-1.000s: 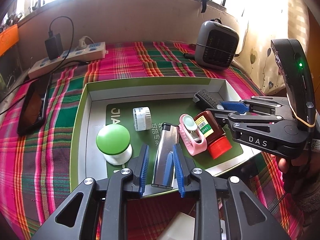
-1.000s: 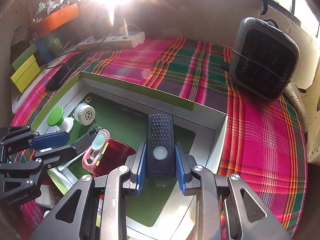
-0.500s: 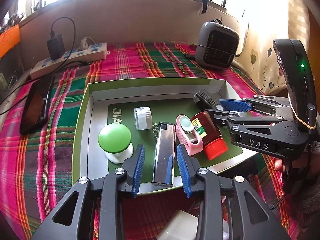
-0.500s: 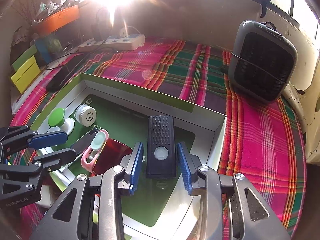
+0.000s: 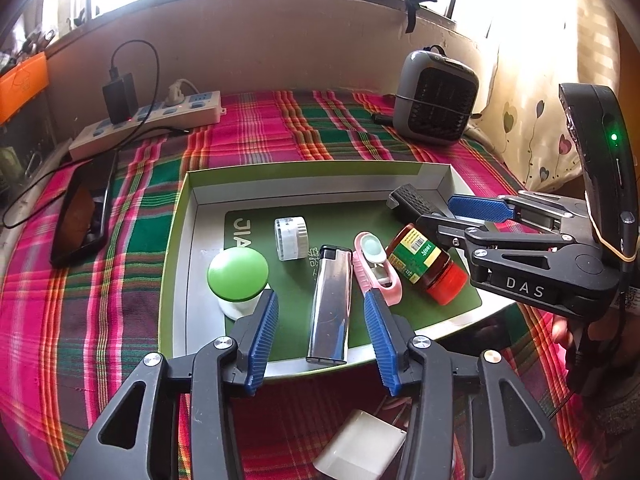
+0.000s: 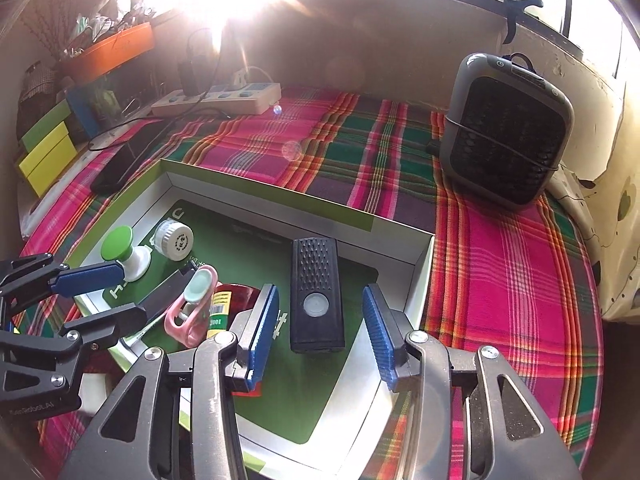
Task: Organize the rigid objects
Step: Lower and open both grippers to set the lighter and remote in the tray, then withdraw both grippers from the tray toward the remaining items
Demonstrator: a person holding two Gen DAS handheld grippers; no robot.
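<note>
A shallow green-rimmed box (image 5: pixel 188 240) lies on the plaid cloth. A silver lighter (image 5: pixel 330 308) rests flat in it between the jaws of my left gripper (image 5: pixel 320 296), which are opening; the pads stand clear of it. A black remote (image 6: pixel 316 280) lies in the box's right corner between the jaws of my right gripper (image 6: pixel 320 292), also opening and not touching it. The box also holds a green-capped white jar (image 5: pixel 238 276), a small white jar (image 5: pixel 291 236), a pink clip-like item (image 5: pixel 376 268) and a brown red-capped bottle (image 5: pixel 424 264).
A grey heater (image 5: pixel 436 100) stands at the back right. A white power strip (image 5: pixel 152 124) with a charger is at the back left, a black phone (image 5: pixel 82 216) left of the box. A white block (image 5: pixel 360 448) lies under my left gripper. Coloured boxes (image 6: pixel 48 152) line the far left.
Both grippers have opened: the left pads have come off the lighter and the right pads off the remote. Both things now lie loose in the box. Both hands have drawn back slightly.
</note>
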